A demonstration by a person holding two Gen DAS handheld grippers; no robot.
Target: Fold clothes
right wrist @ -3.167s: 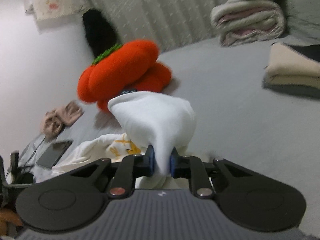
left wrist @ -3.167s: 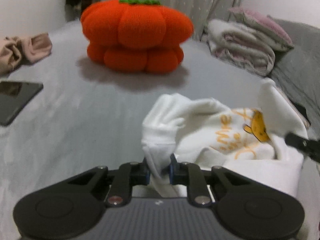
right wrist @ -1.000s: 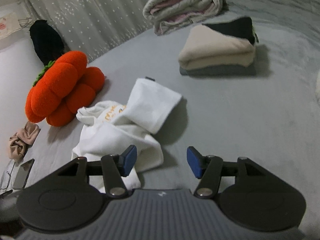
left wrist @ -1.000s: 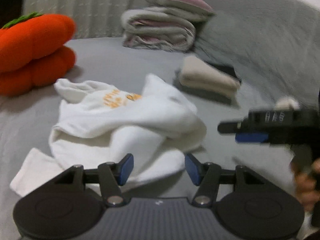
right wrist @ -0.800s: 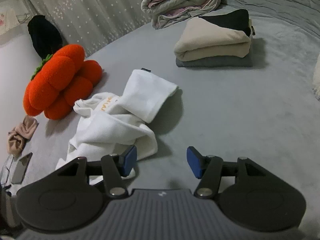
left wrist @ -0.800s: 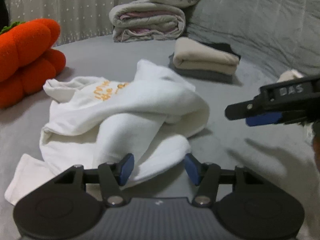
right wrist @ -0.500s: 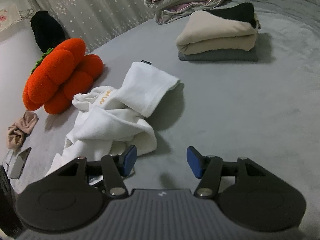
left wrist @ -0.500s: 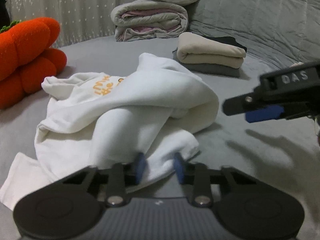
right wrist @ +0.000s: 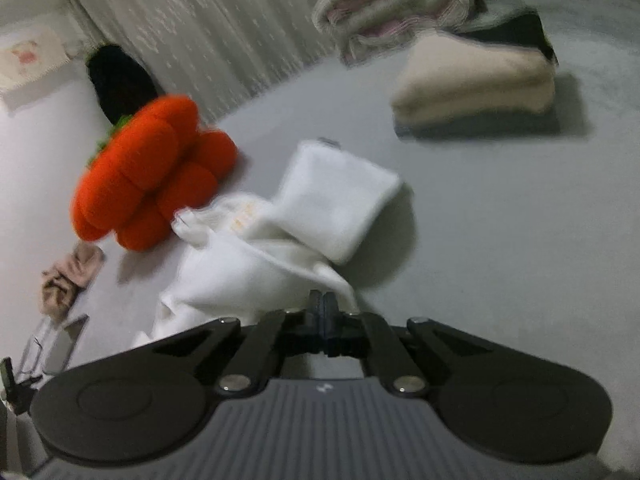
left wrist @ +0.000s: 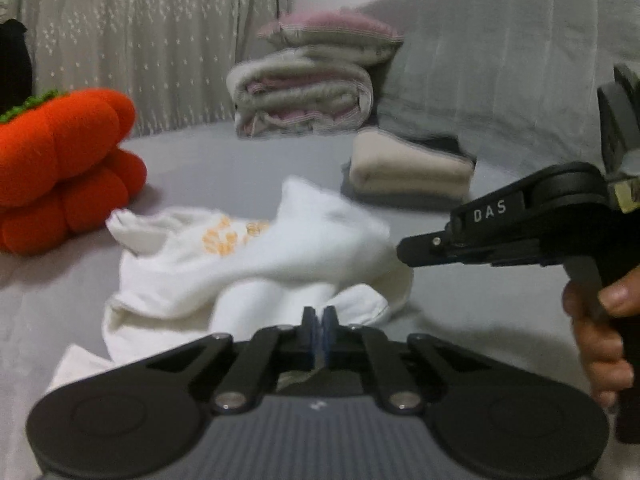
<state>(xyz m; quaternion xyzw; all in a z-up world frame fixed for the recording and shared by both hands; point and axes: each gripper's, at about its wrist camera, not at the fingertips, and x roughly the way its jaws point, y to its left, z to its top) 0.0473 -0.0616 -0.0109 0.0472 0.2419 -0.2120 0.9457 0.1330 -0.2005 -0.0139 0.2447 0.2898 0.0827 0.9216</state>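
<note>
Both my grippers have just snapped together; a second ago they were wide apart. My crumpled white sweatshirt with orange letters [left wrist: 256, 264] lies on the grey bed [left wrist: 200, 168], right in front of my left gripper [left wrist: 319, 330]. My right gripper [right wrist: 322, 320] pinches its near edge. I cannot tell if my left one caught cloth.

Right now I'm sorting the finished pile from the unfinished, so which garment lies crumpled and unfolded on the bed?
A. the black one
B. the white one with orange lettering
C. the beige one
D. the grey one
B: the white garment with orange lettering lies bunched in loose folds on the grey bed, while the beige garment sits neatly folded in the stack behind it.
</note>
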